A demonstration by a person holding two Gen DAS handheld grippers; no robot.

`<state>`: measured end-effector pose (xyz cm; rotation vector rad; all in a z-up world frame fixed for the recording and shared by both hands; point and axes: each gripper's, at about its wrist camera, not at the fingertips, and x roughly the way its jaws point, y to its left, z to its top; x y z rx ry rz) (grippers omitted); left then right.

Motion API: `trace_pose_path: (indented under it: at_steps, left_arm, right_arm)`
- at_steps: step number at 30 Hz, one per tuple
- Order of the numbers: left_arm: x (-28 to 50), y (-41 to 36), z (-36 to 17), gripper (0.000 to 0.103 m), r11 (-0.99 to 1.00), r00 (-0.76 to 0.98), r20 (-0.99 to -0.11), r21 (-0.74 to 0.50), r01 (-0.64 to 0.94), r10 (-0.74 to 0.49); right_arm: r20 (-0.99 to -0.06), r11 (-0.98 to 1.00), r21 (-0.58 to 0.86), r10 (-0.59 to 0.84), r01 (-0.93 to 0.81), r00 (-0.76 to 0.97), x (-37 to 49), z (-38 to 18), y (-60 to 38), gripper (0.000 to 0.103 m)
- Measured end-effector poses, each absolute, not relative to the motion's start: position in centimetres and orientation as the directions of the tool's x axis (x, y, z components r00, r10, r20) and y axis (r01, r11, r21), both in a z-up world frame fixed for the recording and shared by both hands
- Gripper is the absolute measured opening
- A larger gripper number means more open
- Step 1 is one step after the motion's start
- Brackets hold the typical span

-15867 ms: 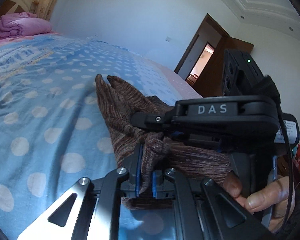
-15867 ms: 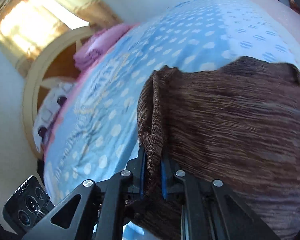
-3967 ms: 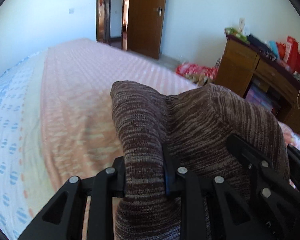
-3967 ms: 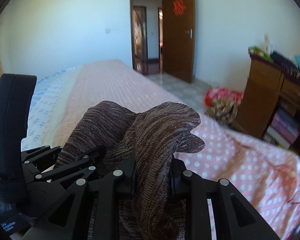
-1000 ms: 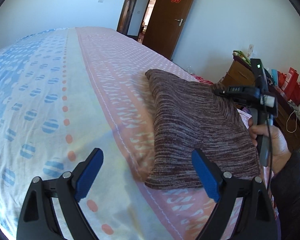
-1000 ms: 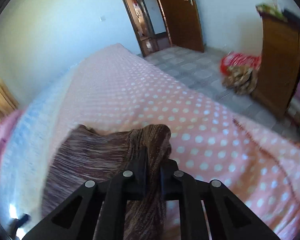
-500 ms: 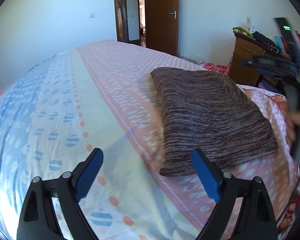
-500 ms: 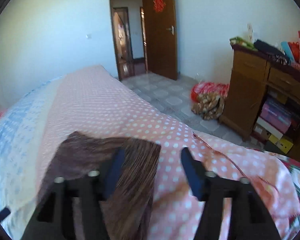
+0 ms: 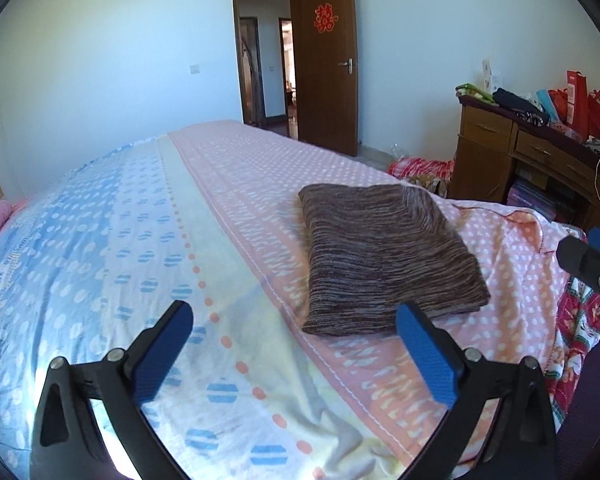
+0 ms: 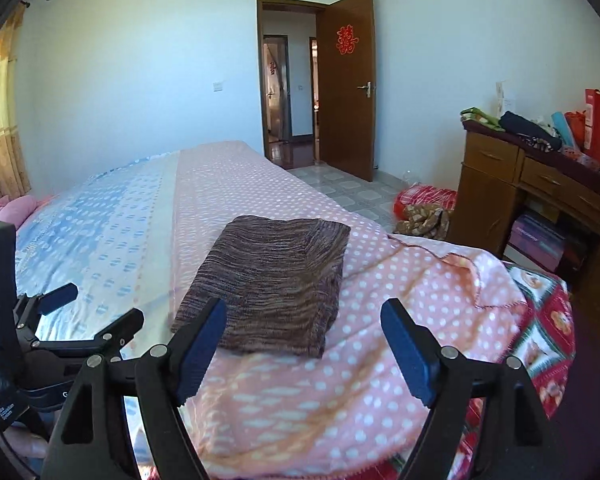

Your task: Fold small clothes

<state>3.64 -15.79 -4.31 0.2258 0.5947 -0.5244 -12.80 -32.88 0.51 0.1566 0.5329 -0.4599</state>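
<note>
**Fold finished, both grippers free**

The left gripper [image 9: 294, 338] is spread wide and holds nothing. At centre, the folded brown knit garment [image 10: 274, 282] lies flat on the bedspread [image 10: 400, 280]. The right gripper [image 10: 304, 346], its jaws just opened, is empty. Next likely needs another garment.

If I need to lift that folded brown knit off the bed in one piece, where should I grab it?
Probably the near short edge of the brown knit, pinched at both near corners, coming in low from the bed's near side. It lies flat in stacked layers, and that edge faces both the right gripper and left gripper, whose jaws have just been opening and hold nothing.
</note>
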Motion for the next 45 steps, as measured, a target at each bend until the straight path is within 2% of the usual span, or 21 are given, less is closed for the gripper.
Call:
trace_pose_path:
  at_steps: [6, 12, 17, 19, 23, 29, 36, 45]
  left_arm:
    - [0.2, -15.4, -2.4, 0.103, 0.847, 0.735, -0.547, 0.084, 0.524, -0.4]
    - [-2.8, -14.1, 0.1, 0.103, 0.859, 0.79, -0.464, 0.112, 0.5, -0.4]
    - [-3.8, -13.2, 1.5, 0.103, 0.871, 0.81, -0.422, 0.087, 0.484, -0.408]
    - [-4.2, -13.2, 1.9, 0.103, 0.879, 0.821, -0.406, 0.08, 0.469, -0.401]
    - [-4.6, -13.3, 1.9, 0.103, 0.88, 0.821, -0.399, 0.067, 0.47, -0.408]
    - [-5.0, -13.4, 1.8, 0.103, 0.877, 0.82, -0.401, 0.078, 0.474, -0.408]
    - [-5.2, -13.4, 1.9, 0.103, 0.879, 0.826, -0.397, 0.085, 0.468, -0.401]
    - [-5.0, -13.4, 1.6, 0.103, 0.876, 0.819, -0.41, 0.09, 0.474, -0.401]
  right_arm:
    - [-0.464, 0.877, 0.023, -0.416, 0.48, 0.782, -16.2, 2.3, -31.4, 0.081]
    - [-0.391, 0.867, 0.057, -0.436, 0.494, 0.81, -18.1, 5.3, -30.7, 0.081]
    - [-0.336, 0.879, 0.001, -0.448, 0.476, 0.828, -20.0, 6.9, -29.0, 0.082]
    - [-0.306, 0.876, -0.042, -0.469, 0.48, 0.829, -20.8, 7.2, -28.2, 0.088]
    - [-0.26, 0.878, -0.049, -0.472, 0.476, 0.843, -21.2, 7.7, -27.3, 0.09]
    - [-0.266, 0.881, -0.058, -0.467, 0.469, 0.844, -20.7, 7.6, -27.0, 0.09]
    - [-0.321, 0.881, 0.003, -0.447, 0.473, 0.835, -20.2, 6.5, -28.5, 0.09]
    - [-0.343, 0.876, 0.052, -0.435, 0.479, 0.833, -20.5, 6.0, -29.6, 0.09]
